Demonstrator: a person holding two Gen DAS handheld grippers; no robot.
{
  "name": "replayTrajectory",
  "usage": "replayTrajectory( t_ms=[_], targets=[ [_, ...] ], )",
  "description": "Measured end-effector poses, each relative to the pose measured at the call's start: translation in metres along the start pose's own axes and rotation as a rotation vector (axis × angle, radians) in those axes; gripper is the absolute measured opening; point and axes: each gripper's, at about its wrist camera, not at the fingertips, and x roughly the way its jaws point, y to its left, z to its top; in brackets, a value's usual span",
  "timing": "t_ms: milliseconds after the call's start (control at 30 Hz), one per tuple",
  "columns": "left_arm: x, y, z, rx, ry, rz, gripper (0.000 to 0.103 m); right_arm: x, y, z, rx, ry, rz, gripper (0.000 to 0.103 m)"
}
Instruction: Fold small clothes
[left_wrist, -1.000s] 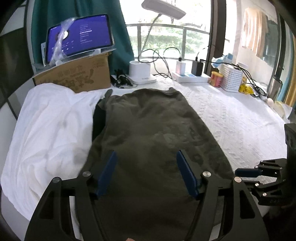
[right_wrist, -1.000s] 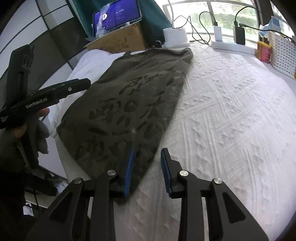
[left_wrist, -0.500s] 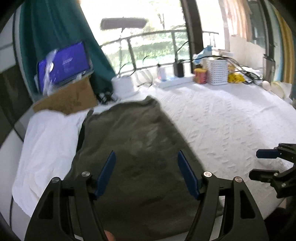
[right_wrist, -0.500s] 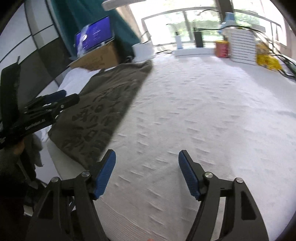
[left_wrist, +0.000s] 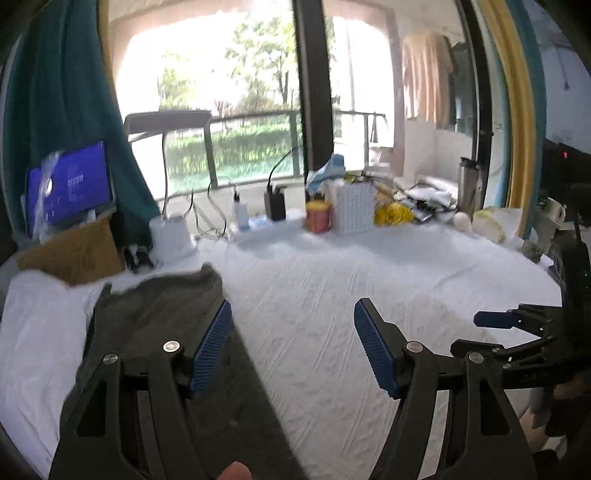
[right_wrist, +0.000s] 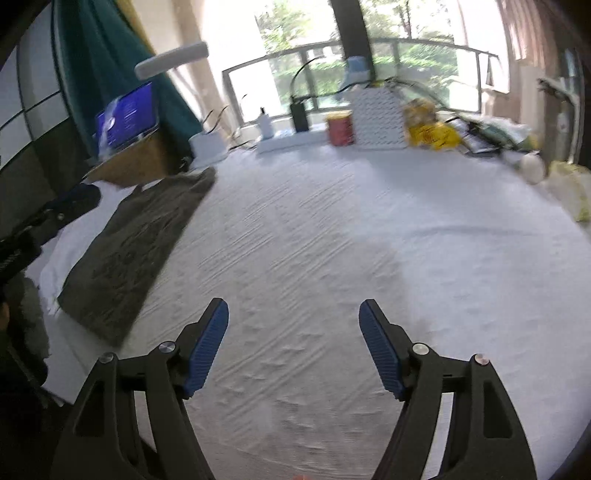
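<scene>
Item one: we record a dark olive garment (right_wrist: 129, 251), folded into a long strip with a faint printed pattern on top, lying flat at the left side of the bench (right_wrist: 351, 240). Its left edge overlaps a white cloth (left_wrist: 37, 332) spread beside it; its far end lies near a cardboard box (left_wrist: 74, 254).

Item two: our left hand-held gripper (left_wrist: 291, 347) hangs above the bench with its blue pads spread wide and nothing between them; its left finger (left_wrist: 210, 347) sits over the garment's right edge in our view. Whether it touches the fabric we cannot tell.

Item three: our right hand-held gripper (right_wrist: 293, 347), likewise spread wide and empty, hangs over bare white textured cover, well apart from the garment.

Item four, the far edge: a tablet (left_wrist: 70, 192) with a lit purple screen on the box, a white round device (left_wrist: 171, 236), a power strip with chargers (right_wrist: 291, 136), a red-and-yellow can (right_wrist: 340, 129), a white perforated basket (right_wrist: 376, 118), and a yellow packet (right_wrist: 432, 133).
</scene>
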Motion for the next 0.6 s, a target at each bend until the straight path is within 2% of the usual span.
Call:
replayTrajectory(
  t_ms=[100,200,267,333,500,600],
  targets=[
    [-0.010,-0.020,0.009,0.090,-0.077,0.085,0.072,-0.009,-0.006,0.007,0.000,-0.027,-0.032,0.075],
    [-0.018,-0.027,0.018,0.098,-0.128,0.056,0.072,-0.020,-0.013,0.012,-0.002,-0.055,-0.061,0.077],
    [-0.025,-0.029,0.025,0.087,-0.160,0.033,0.072,-0.029,-0.016,0.017,-0.009,-0.078,-0.084,0.084],
    [-0.032,-0.031,0.031,0.087,-0.197,0.026,0.072,-0.038,-0.018,0.022,-0.016,-0.104,-0.102,0.095],
    [-0.061,-0.036,0.044,0.087,-0.323,0.042,0.072,-0.066,-0.019,0.036,-0.041,-0.204,-0.155,0.096],
    [-0.076,-0.032,0.050,0.056,-0.373,0.022,0.072,-0.086,-0.016,0.043,-0.058,-0.287,-0.194,0.096]
  ],
)
